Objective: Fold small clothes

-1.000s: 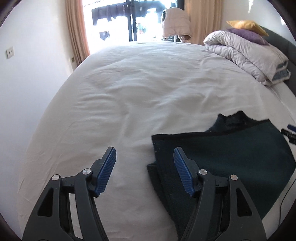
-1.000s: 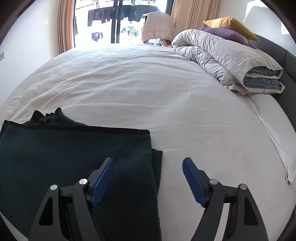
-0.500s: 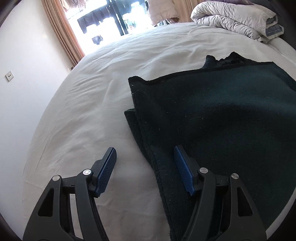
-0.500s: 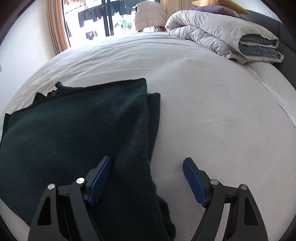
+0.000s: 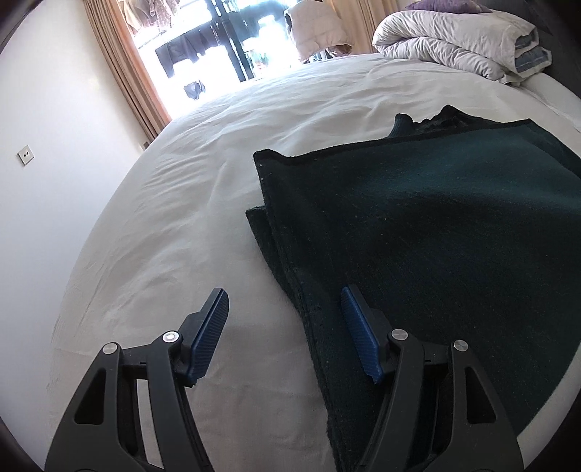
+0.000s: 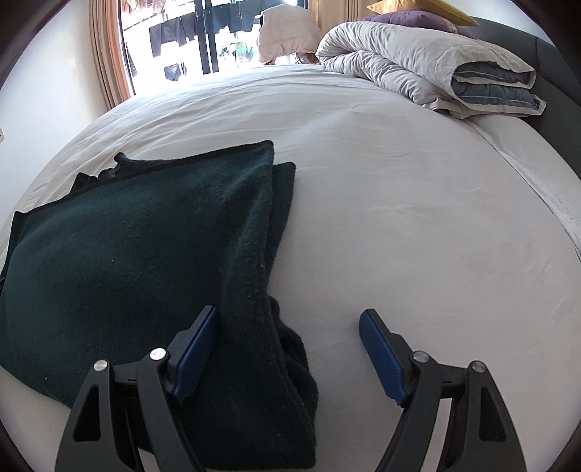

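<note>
White bed sheet [image 6: 399, 188] carries dark green knit garment [image 5: 435, 225], partly folded, layered edges uneven. Left tongs [image 5: 283, 330] and right tongs [image 6: 287, 345] spread, empty, straddling opposite edges. Final fold outstanding.

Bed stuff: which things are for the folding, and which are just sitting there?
For the folding:
dark green garment
left gripper, open
right gripper, open

Just lying about:
rolled duvet
purple pillow
yellow pillow
beige jacket
</note>
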Demonstrator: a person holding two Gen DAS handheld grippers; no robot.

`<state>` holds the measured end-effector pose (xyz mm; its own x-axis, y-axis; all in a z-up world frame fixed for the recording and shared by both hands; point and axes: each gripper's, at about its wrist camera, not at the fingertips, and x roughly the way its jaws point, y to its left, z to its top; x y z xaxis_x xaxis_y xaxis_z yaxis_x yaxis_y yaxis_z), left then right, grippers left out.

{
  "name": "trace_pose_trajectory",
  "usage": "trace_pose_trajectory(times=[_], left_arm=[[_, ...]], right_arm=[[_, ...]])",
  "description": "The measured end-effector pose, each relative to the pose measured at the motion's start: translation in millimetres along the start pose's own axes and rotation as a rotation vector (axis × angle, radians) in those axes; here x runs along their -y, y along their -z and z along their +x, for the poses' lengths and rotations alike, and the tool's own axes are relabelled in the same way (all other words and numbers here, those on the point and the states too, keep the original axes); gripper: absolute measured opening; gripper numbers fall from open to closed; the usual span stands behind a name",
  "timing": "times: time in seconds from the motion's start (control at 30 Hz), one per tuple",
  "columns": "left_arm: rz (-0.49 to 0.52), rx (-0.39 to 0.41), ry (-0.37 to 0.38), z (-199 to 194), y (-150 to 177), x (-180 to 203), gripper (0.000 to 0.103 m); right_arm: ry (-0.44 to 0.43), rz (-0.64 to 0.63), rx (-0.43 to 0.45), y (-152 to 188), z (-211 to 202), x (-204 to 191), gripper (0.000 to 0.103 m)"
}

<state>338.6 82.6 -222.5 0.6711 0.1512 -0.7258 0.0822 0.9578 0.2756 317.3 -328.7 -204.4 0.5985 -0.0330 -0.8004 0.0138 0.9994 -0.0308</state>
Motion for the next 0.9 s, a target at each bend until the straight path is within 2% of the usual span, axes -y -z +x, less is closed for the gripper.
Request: trace_pose_trajectory(times=[0.13,0.23,0.33,0.43,0.53,0.67,0.73,0.9], left_arm=[[0.028,0.014,0.006,-8,5,4,0.064],[0.011,0.003,0.030,-16,7,3,0.064],[-0.062,-0.016,0.098,-26,16,-5,0.064],[-0.088,0.005,0.110,-35,31,-6,0.064],[-0.089,-0.024,0.120,-35,37,-2,0.064],[-0.052,-0.054,0.120,-36,43,2,0.064],[-0.036,-0.051,0.109,-39,49,4,0.065],[-0.007,-0.047,0.071,-43,54,11,0.065]], right_arm=[[0.009,0.028,0.008,0,-7,5,0.079],[0.011,0.089,0.069,-4,-27,7,0.075],[-0.059,0.088,0.157,-7,-53,-5,0.075],[-0.133,0.023,0.205,-10,-66,-31,0.075],[-0.152,-0.045,0.158,-10,-54,-58,0.075],[-0.145,-0.048,-0.002,7,-12,-71,0.074],[-0.140,-0.060,0.043,16,-14,-71,0.074],[-0.129,-0.092,0.029,17,-15,-73,0.074]])
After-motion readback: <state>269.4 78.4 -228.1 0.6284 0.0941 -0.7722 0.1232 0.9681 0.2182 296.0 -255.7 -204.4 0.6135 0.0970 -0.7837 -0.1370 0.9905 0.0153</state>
